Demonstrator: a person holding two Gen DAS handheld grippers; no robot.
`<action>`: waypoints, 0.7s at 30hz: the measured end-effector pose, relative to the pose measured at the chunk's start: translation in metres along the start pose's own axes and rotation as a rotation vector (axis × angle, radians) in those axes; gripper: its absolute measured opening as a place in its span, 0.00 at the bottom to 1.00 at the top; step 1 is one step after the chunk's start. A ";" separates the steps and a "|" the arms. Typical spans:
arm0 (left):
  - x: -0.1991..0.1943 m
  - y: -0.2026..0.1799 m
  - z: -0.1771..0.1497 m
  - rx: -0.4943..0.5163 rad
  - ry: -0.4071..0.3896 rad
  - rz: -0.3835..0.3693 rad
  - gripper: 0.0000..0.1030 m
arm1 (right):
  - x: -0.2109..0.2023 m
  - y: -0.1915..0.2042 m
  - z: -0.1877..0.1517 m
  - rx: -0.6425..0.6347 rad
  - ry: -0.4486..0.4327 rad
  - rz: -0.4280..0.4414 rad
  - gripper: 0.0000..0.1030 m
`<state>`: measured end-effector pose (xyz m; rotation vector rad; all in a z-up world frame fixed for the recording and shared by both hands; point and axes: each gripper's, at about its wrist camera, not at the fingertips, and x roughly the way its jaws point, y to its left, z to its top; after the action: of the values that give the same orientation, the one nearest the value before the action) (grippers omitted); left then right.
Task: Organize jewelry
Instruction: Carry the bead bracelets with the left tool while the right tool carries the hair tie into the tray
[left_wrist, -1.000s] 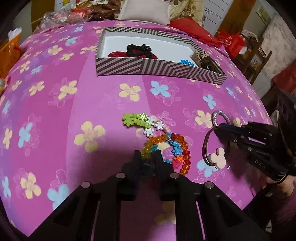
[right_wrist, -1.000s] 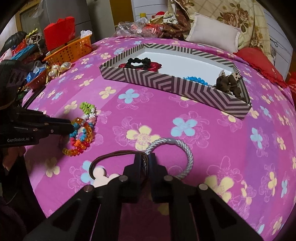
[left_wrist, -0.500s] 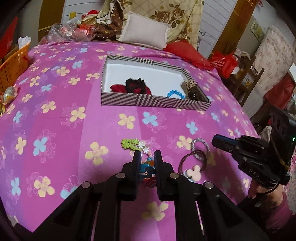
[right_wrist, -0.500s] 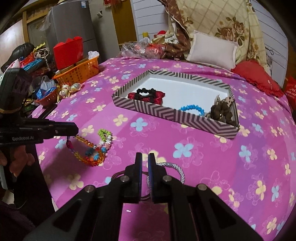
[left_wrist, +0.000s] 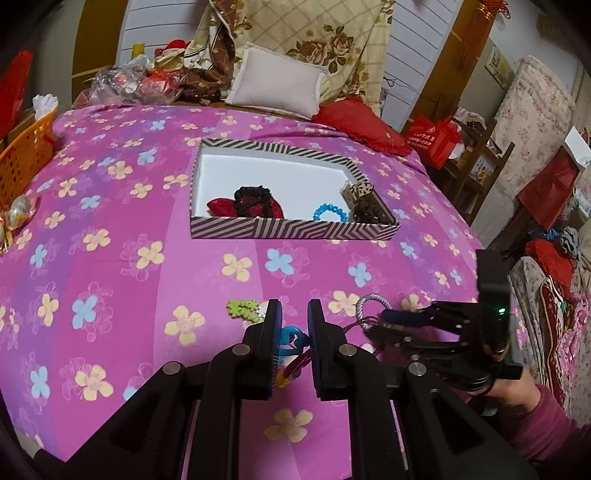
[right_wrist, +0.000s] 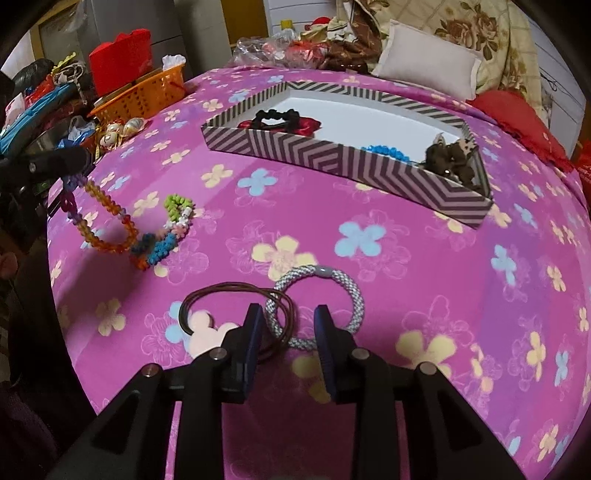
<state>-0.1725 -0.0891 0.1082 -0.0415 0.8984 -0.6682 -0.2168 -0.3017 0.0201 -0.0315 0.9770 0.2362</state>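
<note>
On the pink flowered bedspread (right_wrist: 424, 258), at its near edge, lie two hair ties: a grey braided one (right_wrist: 334, 291) and a thin brown one with a pale mouse-shaped charm (right_wrist: 207, 326), overlapping each other. The right gripper (right_wrist: 289, 325) hovers just above them with its jaws apart, grasping nothing; the grey tie and the brown loop show between its fingers. To the left, the left gripper (left_wrist: 294, 317) is clenched on a string of colourful beads (right_wrist: 110, 218). One end of this string is lifted at the fingers, and the other end, with green and white pieces, rests on the bedspread. Far from both grippers stands a striped box (right_wrist: 332, 157), which holds a red and black scrunchie (left_wrist: 247, 205), a blue bead bracelet (left_wrist: 330, 212) and a brown hair accessory (right_wrist: 452, 158) in its right corner.
</note>
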 end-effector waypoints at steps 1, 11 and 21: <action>-0.001 -0.001 0.000 -0.001 -0.003 -0.002 0.00 | 0.002 0.001 0.000 -0.001 0.005 0.007 0.13; -0.022 -0.006 0.012 -0.003 -0.053 -0.014 0.00 | -0.034 0.011 0.009 -0.018 -0.123 0.010 0.03; -0.017 -0.013 0.015 0.013 -0.045 0.010 0.00 | -0.069 0.022 0.030 -0.051 -0.211 -0.010 0.03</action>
<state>-0.1755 -0.0940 0.1339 -0.0402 0.8500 -0.6617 -0.2340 -0.2894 0.0954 -0.0568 0.7607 0.2499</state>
